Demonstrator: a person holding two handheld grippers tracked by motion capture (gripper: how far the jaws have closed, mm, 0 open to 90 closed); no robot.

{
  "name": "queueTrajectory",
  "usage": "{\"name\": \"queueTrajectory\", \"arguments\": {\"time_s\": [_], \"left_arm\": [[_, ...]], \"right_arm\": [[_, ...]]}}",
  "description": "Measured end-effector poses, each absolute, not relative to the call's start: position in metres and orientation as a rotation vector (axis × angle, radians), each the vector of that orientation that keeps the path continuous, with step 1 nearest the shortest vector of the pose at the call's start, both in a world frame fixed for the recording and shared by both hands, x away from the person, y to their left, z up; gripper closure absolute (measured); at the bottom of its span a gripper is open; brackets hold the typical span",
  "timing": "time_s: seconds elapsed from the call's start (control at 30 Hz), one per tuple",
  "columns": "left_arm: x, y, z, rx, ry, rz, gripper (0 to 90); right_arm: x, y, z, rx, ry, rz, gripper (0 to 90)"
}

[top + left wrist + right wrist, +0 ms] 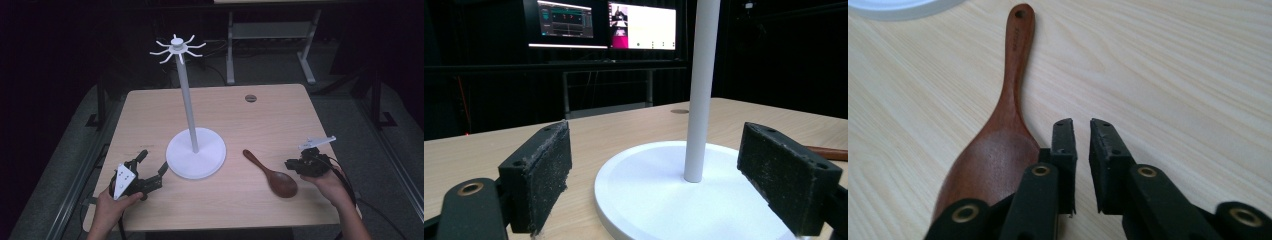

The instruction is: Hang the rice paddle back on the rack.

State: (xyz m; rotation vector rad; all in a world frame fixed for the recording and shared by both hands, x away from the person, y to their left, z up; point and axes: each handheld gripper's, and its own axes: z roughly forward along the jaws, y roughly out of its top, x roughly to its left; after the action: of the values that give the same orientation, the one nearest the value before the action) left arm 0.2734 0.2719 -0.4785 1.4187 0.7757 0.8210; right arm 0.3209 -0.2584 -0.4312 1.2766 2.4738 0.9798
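A white hook stand (187, 95) rises from a round base (196, 153) at the table's middle, with several hooks at its top (176, 48). To its right a dark wooden spoon (273, 175) lies flat, bowl toward me. My left gripper (153, 162) rests left of the base, open, with nothing in it. In the left gripper view the pole (700, 90) and base (649, 190) stand beyond the wide-apart jaws of that gripper (664, 170). My right gripper (291, 164) sits just right of the spoon's bowl. Its jaws (1082, 125) are nearly together and hold nothing, beside the spoon (1003, 135).
The light wooden table (150, 115) has a round cable hole (250, 98) near its far edge. A metal desk frame (270, 45) stands behind the table. Two lit monitors (604, 25) show in the dark background. A hand holds each gripper near the front edge.
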Motion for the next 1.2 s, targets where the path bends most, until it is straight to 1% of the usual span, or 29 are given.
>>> {"name": "queueTrajectory", "arguments": {"time_s": [0.03,0.1,0.2,0.53,0.97,1.2], "left_arm": [[0.273,0.272,-0.479,1.417,0.775,0.82,13.6],[0.274,0.272,-0.478,1.418,0.776,0.82,13.6],[0.274,0.272,-0.478,1.418,0.776,0.82,13.6],[0.274,0.272,-0.478,1.415,0.777,0.818,13.6],[0.274,0.272,-0.479,1.412,0.777,0.816,13.6],[0.274,0.272,-0.478,1.415,0.776,0.818,13.6]], "right_arm": [[0.322,-0.256,-0.426,1.263,2.48,0.978,77.2],[0.323,-0.255,-0.423,1.27,2.478,0.989,76.7],[0.327,-0.248,-0.414,1.279,2.51,0.975,73.1],[0.335,-0.228,-0.402,1.246,2.587,0.947,69.2],[0.35,-0.193,-0.399,1.17,2.697,0.85,68.2],[0.363,-0.167,-0.405,1.128,2.819,0.68,68.1]]}}
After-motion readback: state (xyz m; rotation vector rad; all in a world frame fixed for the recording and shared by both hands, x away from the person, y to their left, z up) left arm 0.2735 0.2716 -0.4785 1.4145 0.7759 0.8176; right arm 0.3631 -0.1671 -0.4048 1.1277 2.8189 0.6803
